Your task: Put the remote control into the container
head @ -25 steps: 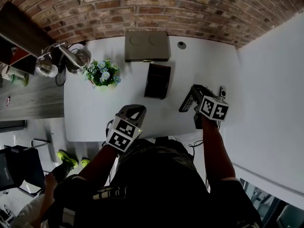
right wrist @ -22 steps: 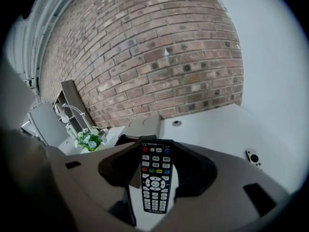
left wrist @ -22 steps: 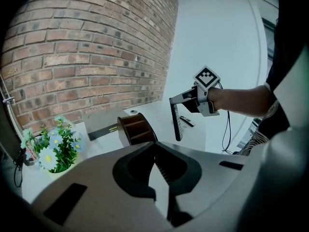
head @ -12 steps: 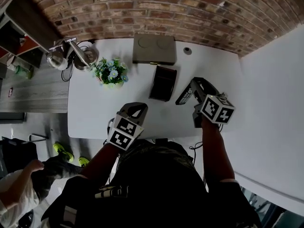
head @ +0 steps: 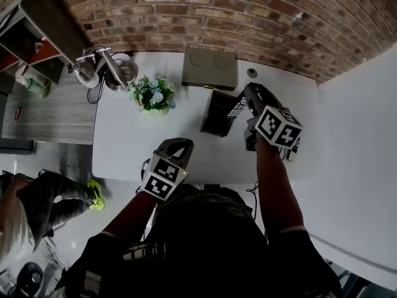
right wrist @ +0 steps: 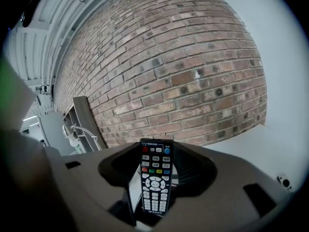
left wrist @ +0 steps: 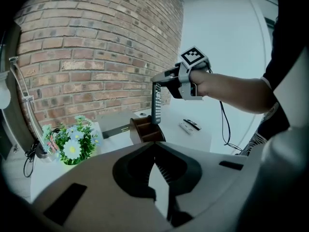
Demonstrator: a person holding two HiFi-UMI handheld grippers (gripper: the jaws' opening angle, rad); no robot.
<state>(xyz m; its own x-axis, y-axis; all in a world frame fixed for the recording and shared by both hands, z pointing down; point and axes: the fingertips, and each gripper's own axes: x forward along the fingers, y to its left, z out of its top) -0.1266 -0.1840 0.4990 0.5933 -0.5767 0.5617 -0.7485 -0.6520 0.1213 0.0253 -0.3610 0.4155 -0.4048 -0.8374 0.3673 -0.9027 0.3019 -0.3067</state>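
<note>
Closest to the person, the left gripper (head: 176,145) hangs over the near edge of the white surface (head: 133,144). Its fingers (left wrist: 155,159) are drawn together at the tips with nothing between them, so it has no part in the work at this moment. Farther out and to the right, the right gripper (head: 250,99) is raised above the surface, and its fingers are clamped on the lower end of the black remote control (right wrist: 155,182), which stands up between them with its buttons facing that gripper's camera. From the left gripper view the remote hangs upright below the right gripper, with its free end right at the open top of the dark brown container (left wrist: 143,130). I cannot tell whether the tip has entered a compartment or is just above the rim. In the head view the remote sits over the container's right side. By my reading the pick-up and the carry are done. What is left is to lower the remote into a compartment, let go of it and draw the gripper back. Two smaller remotes (left wrist: 191,124) lie on the surface to the right, well apart from the container and untouched. Beyond the container are a pot of flowers (head: 152,95), a flat grey box (head: 209,69) and the brick wall (head: 205,11).
</note>
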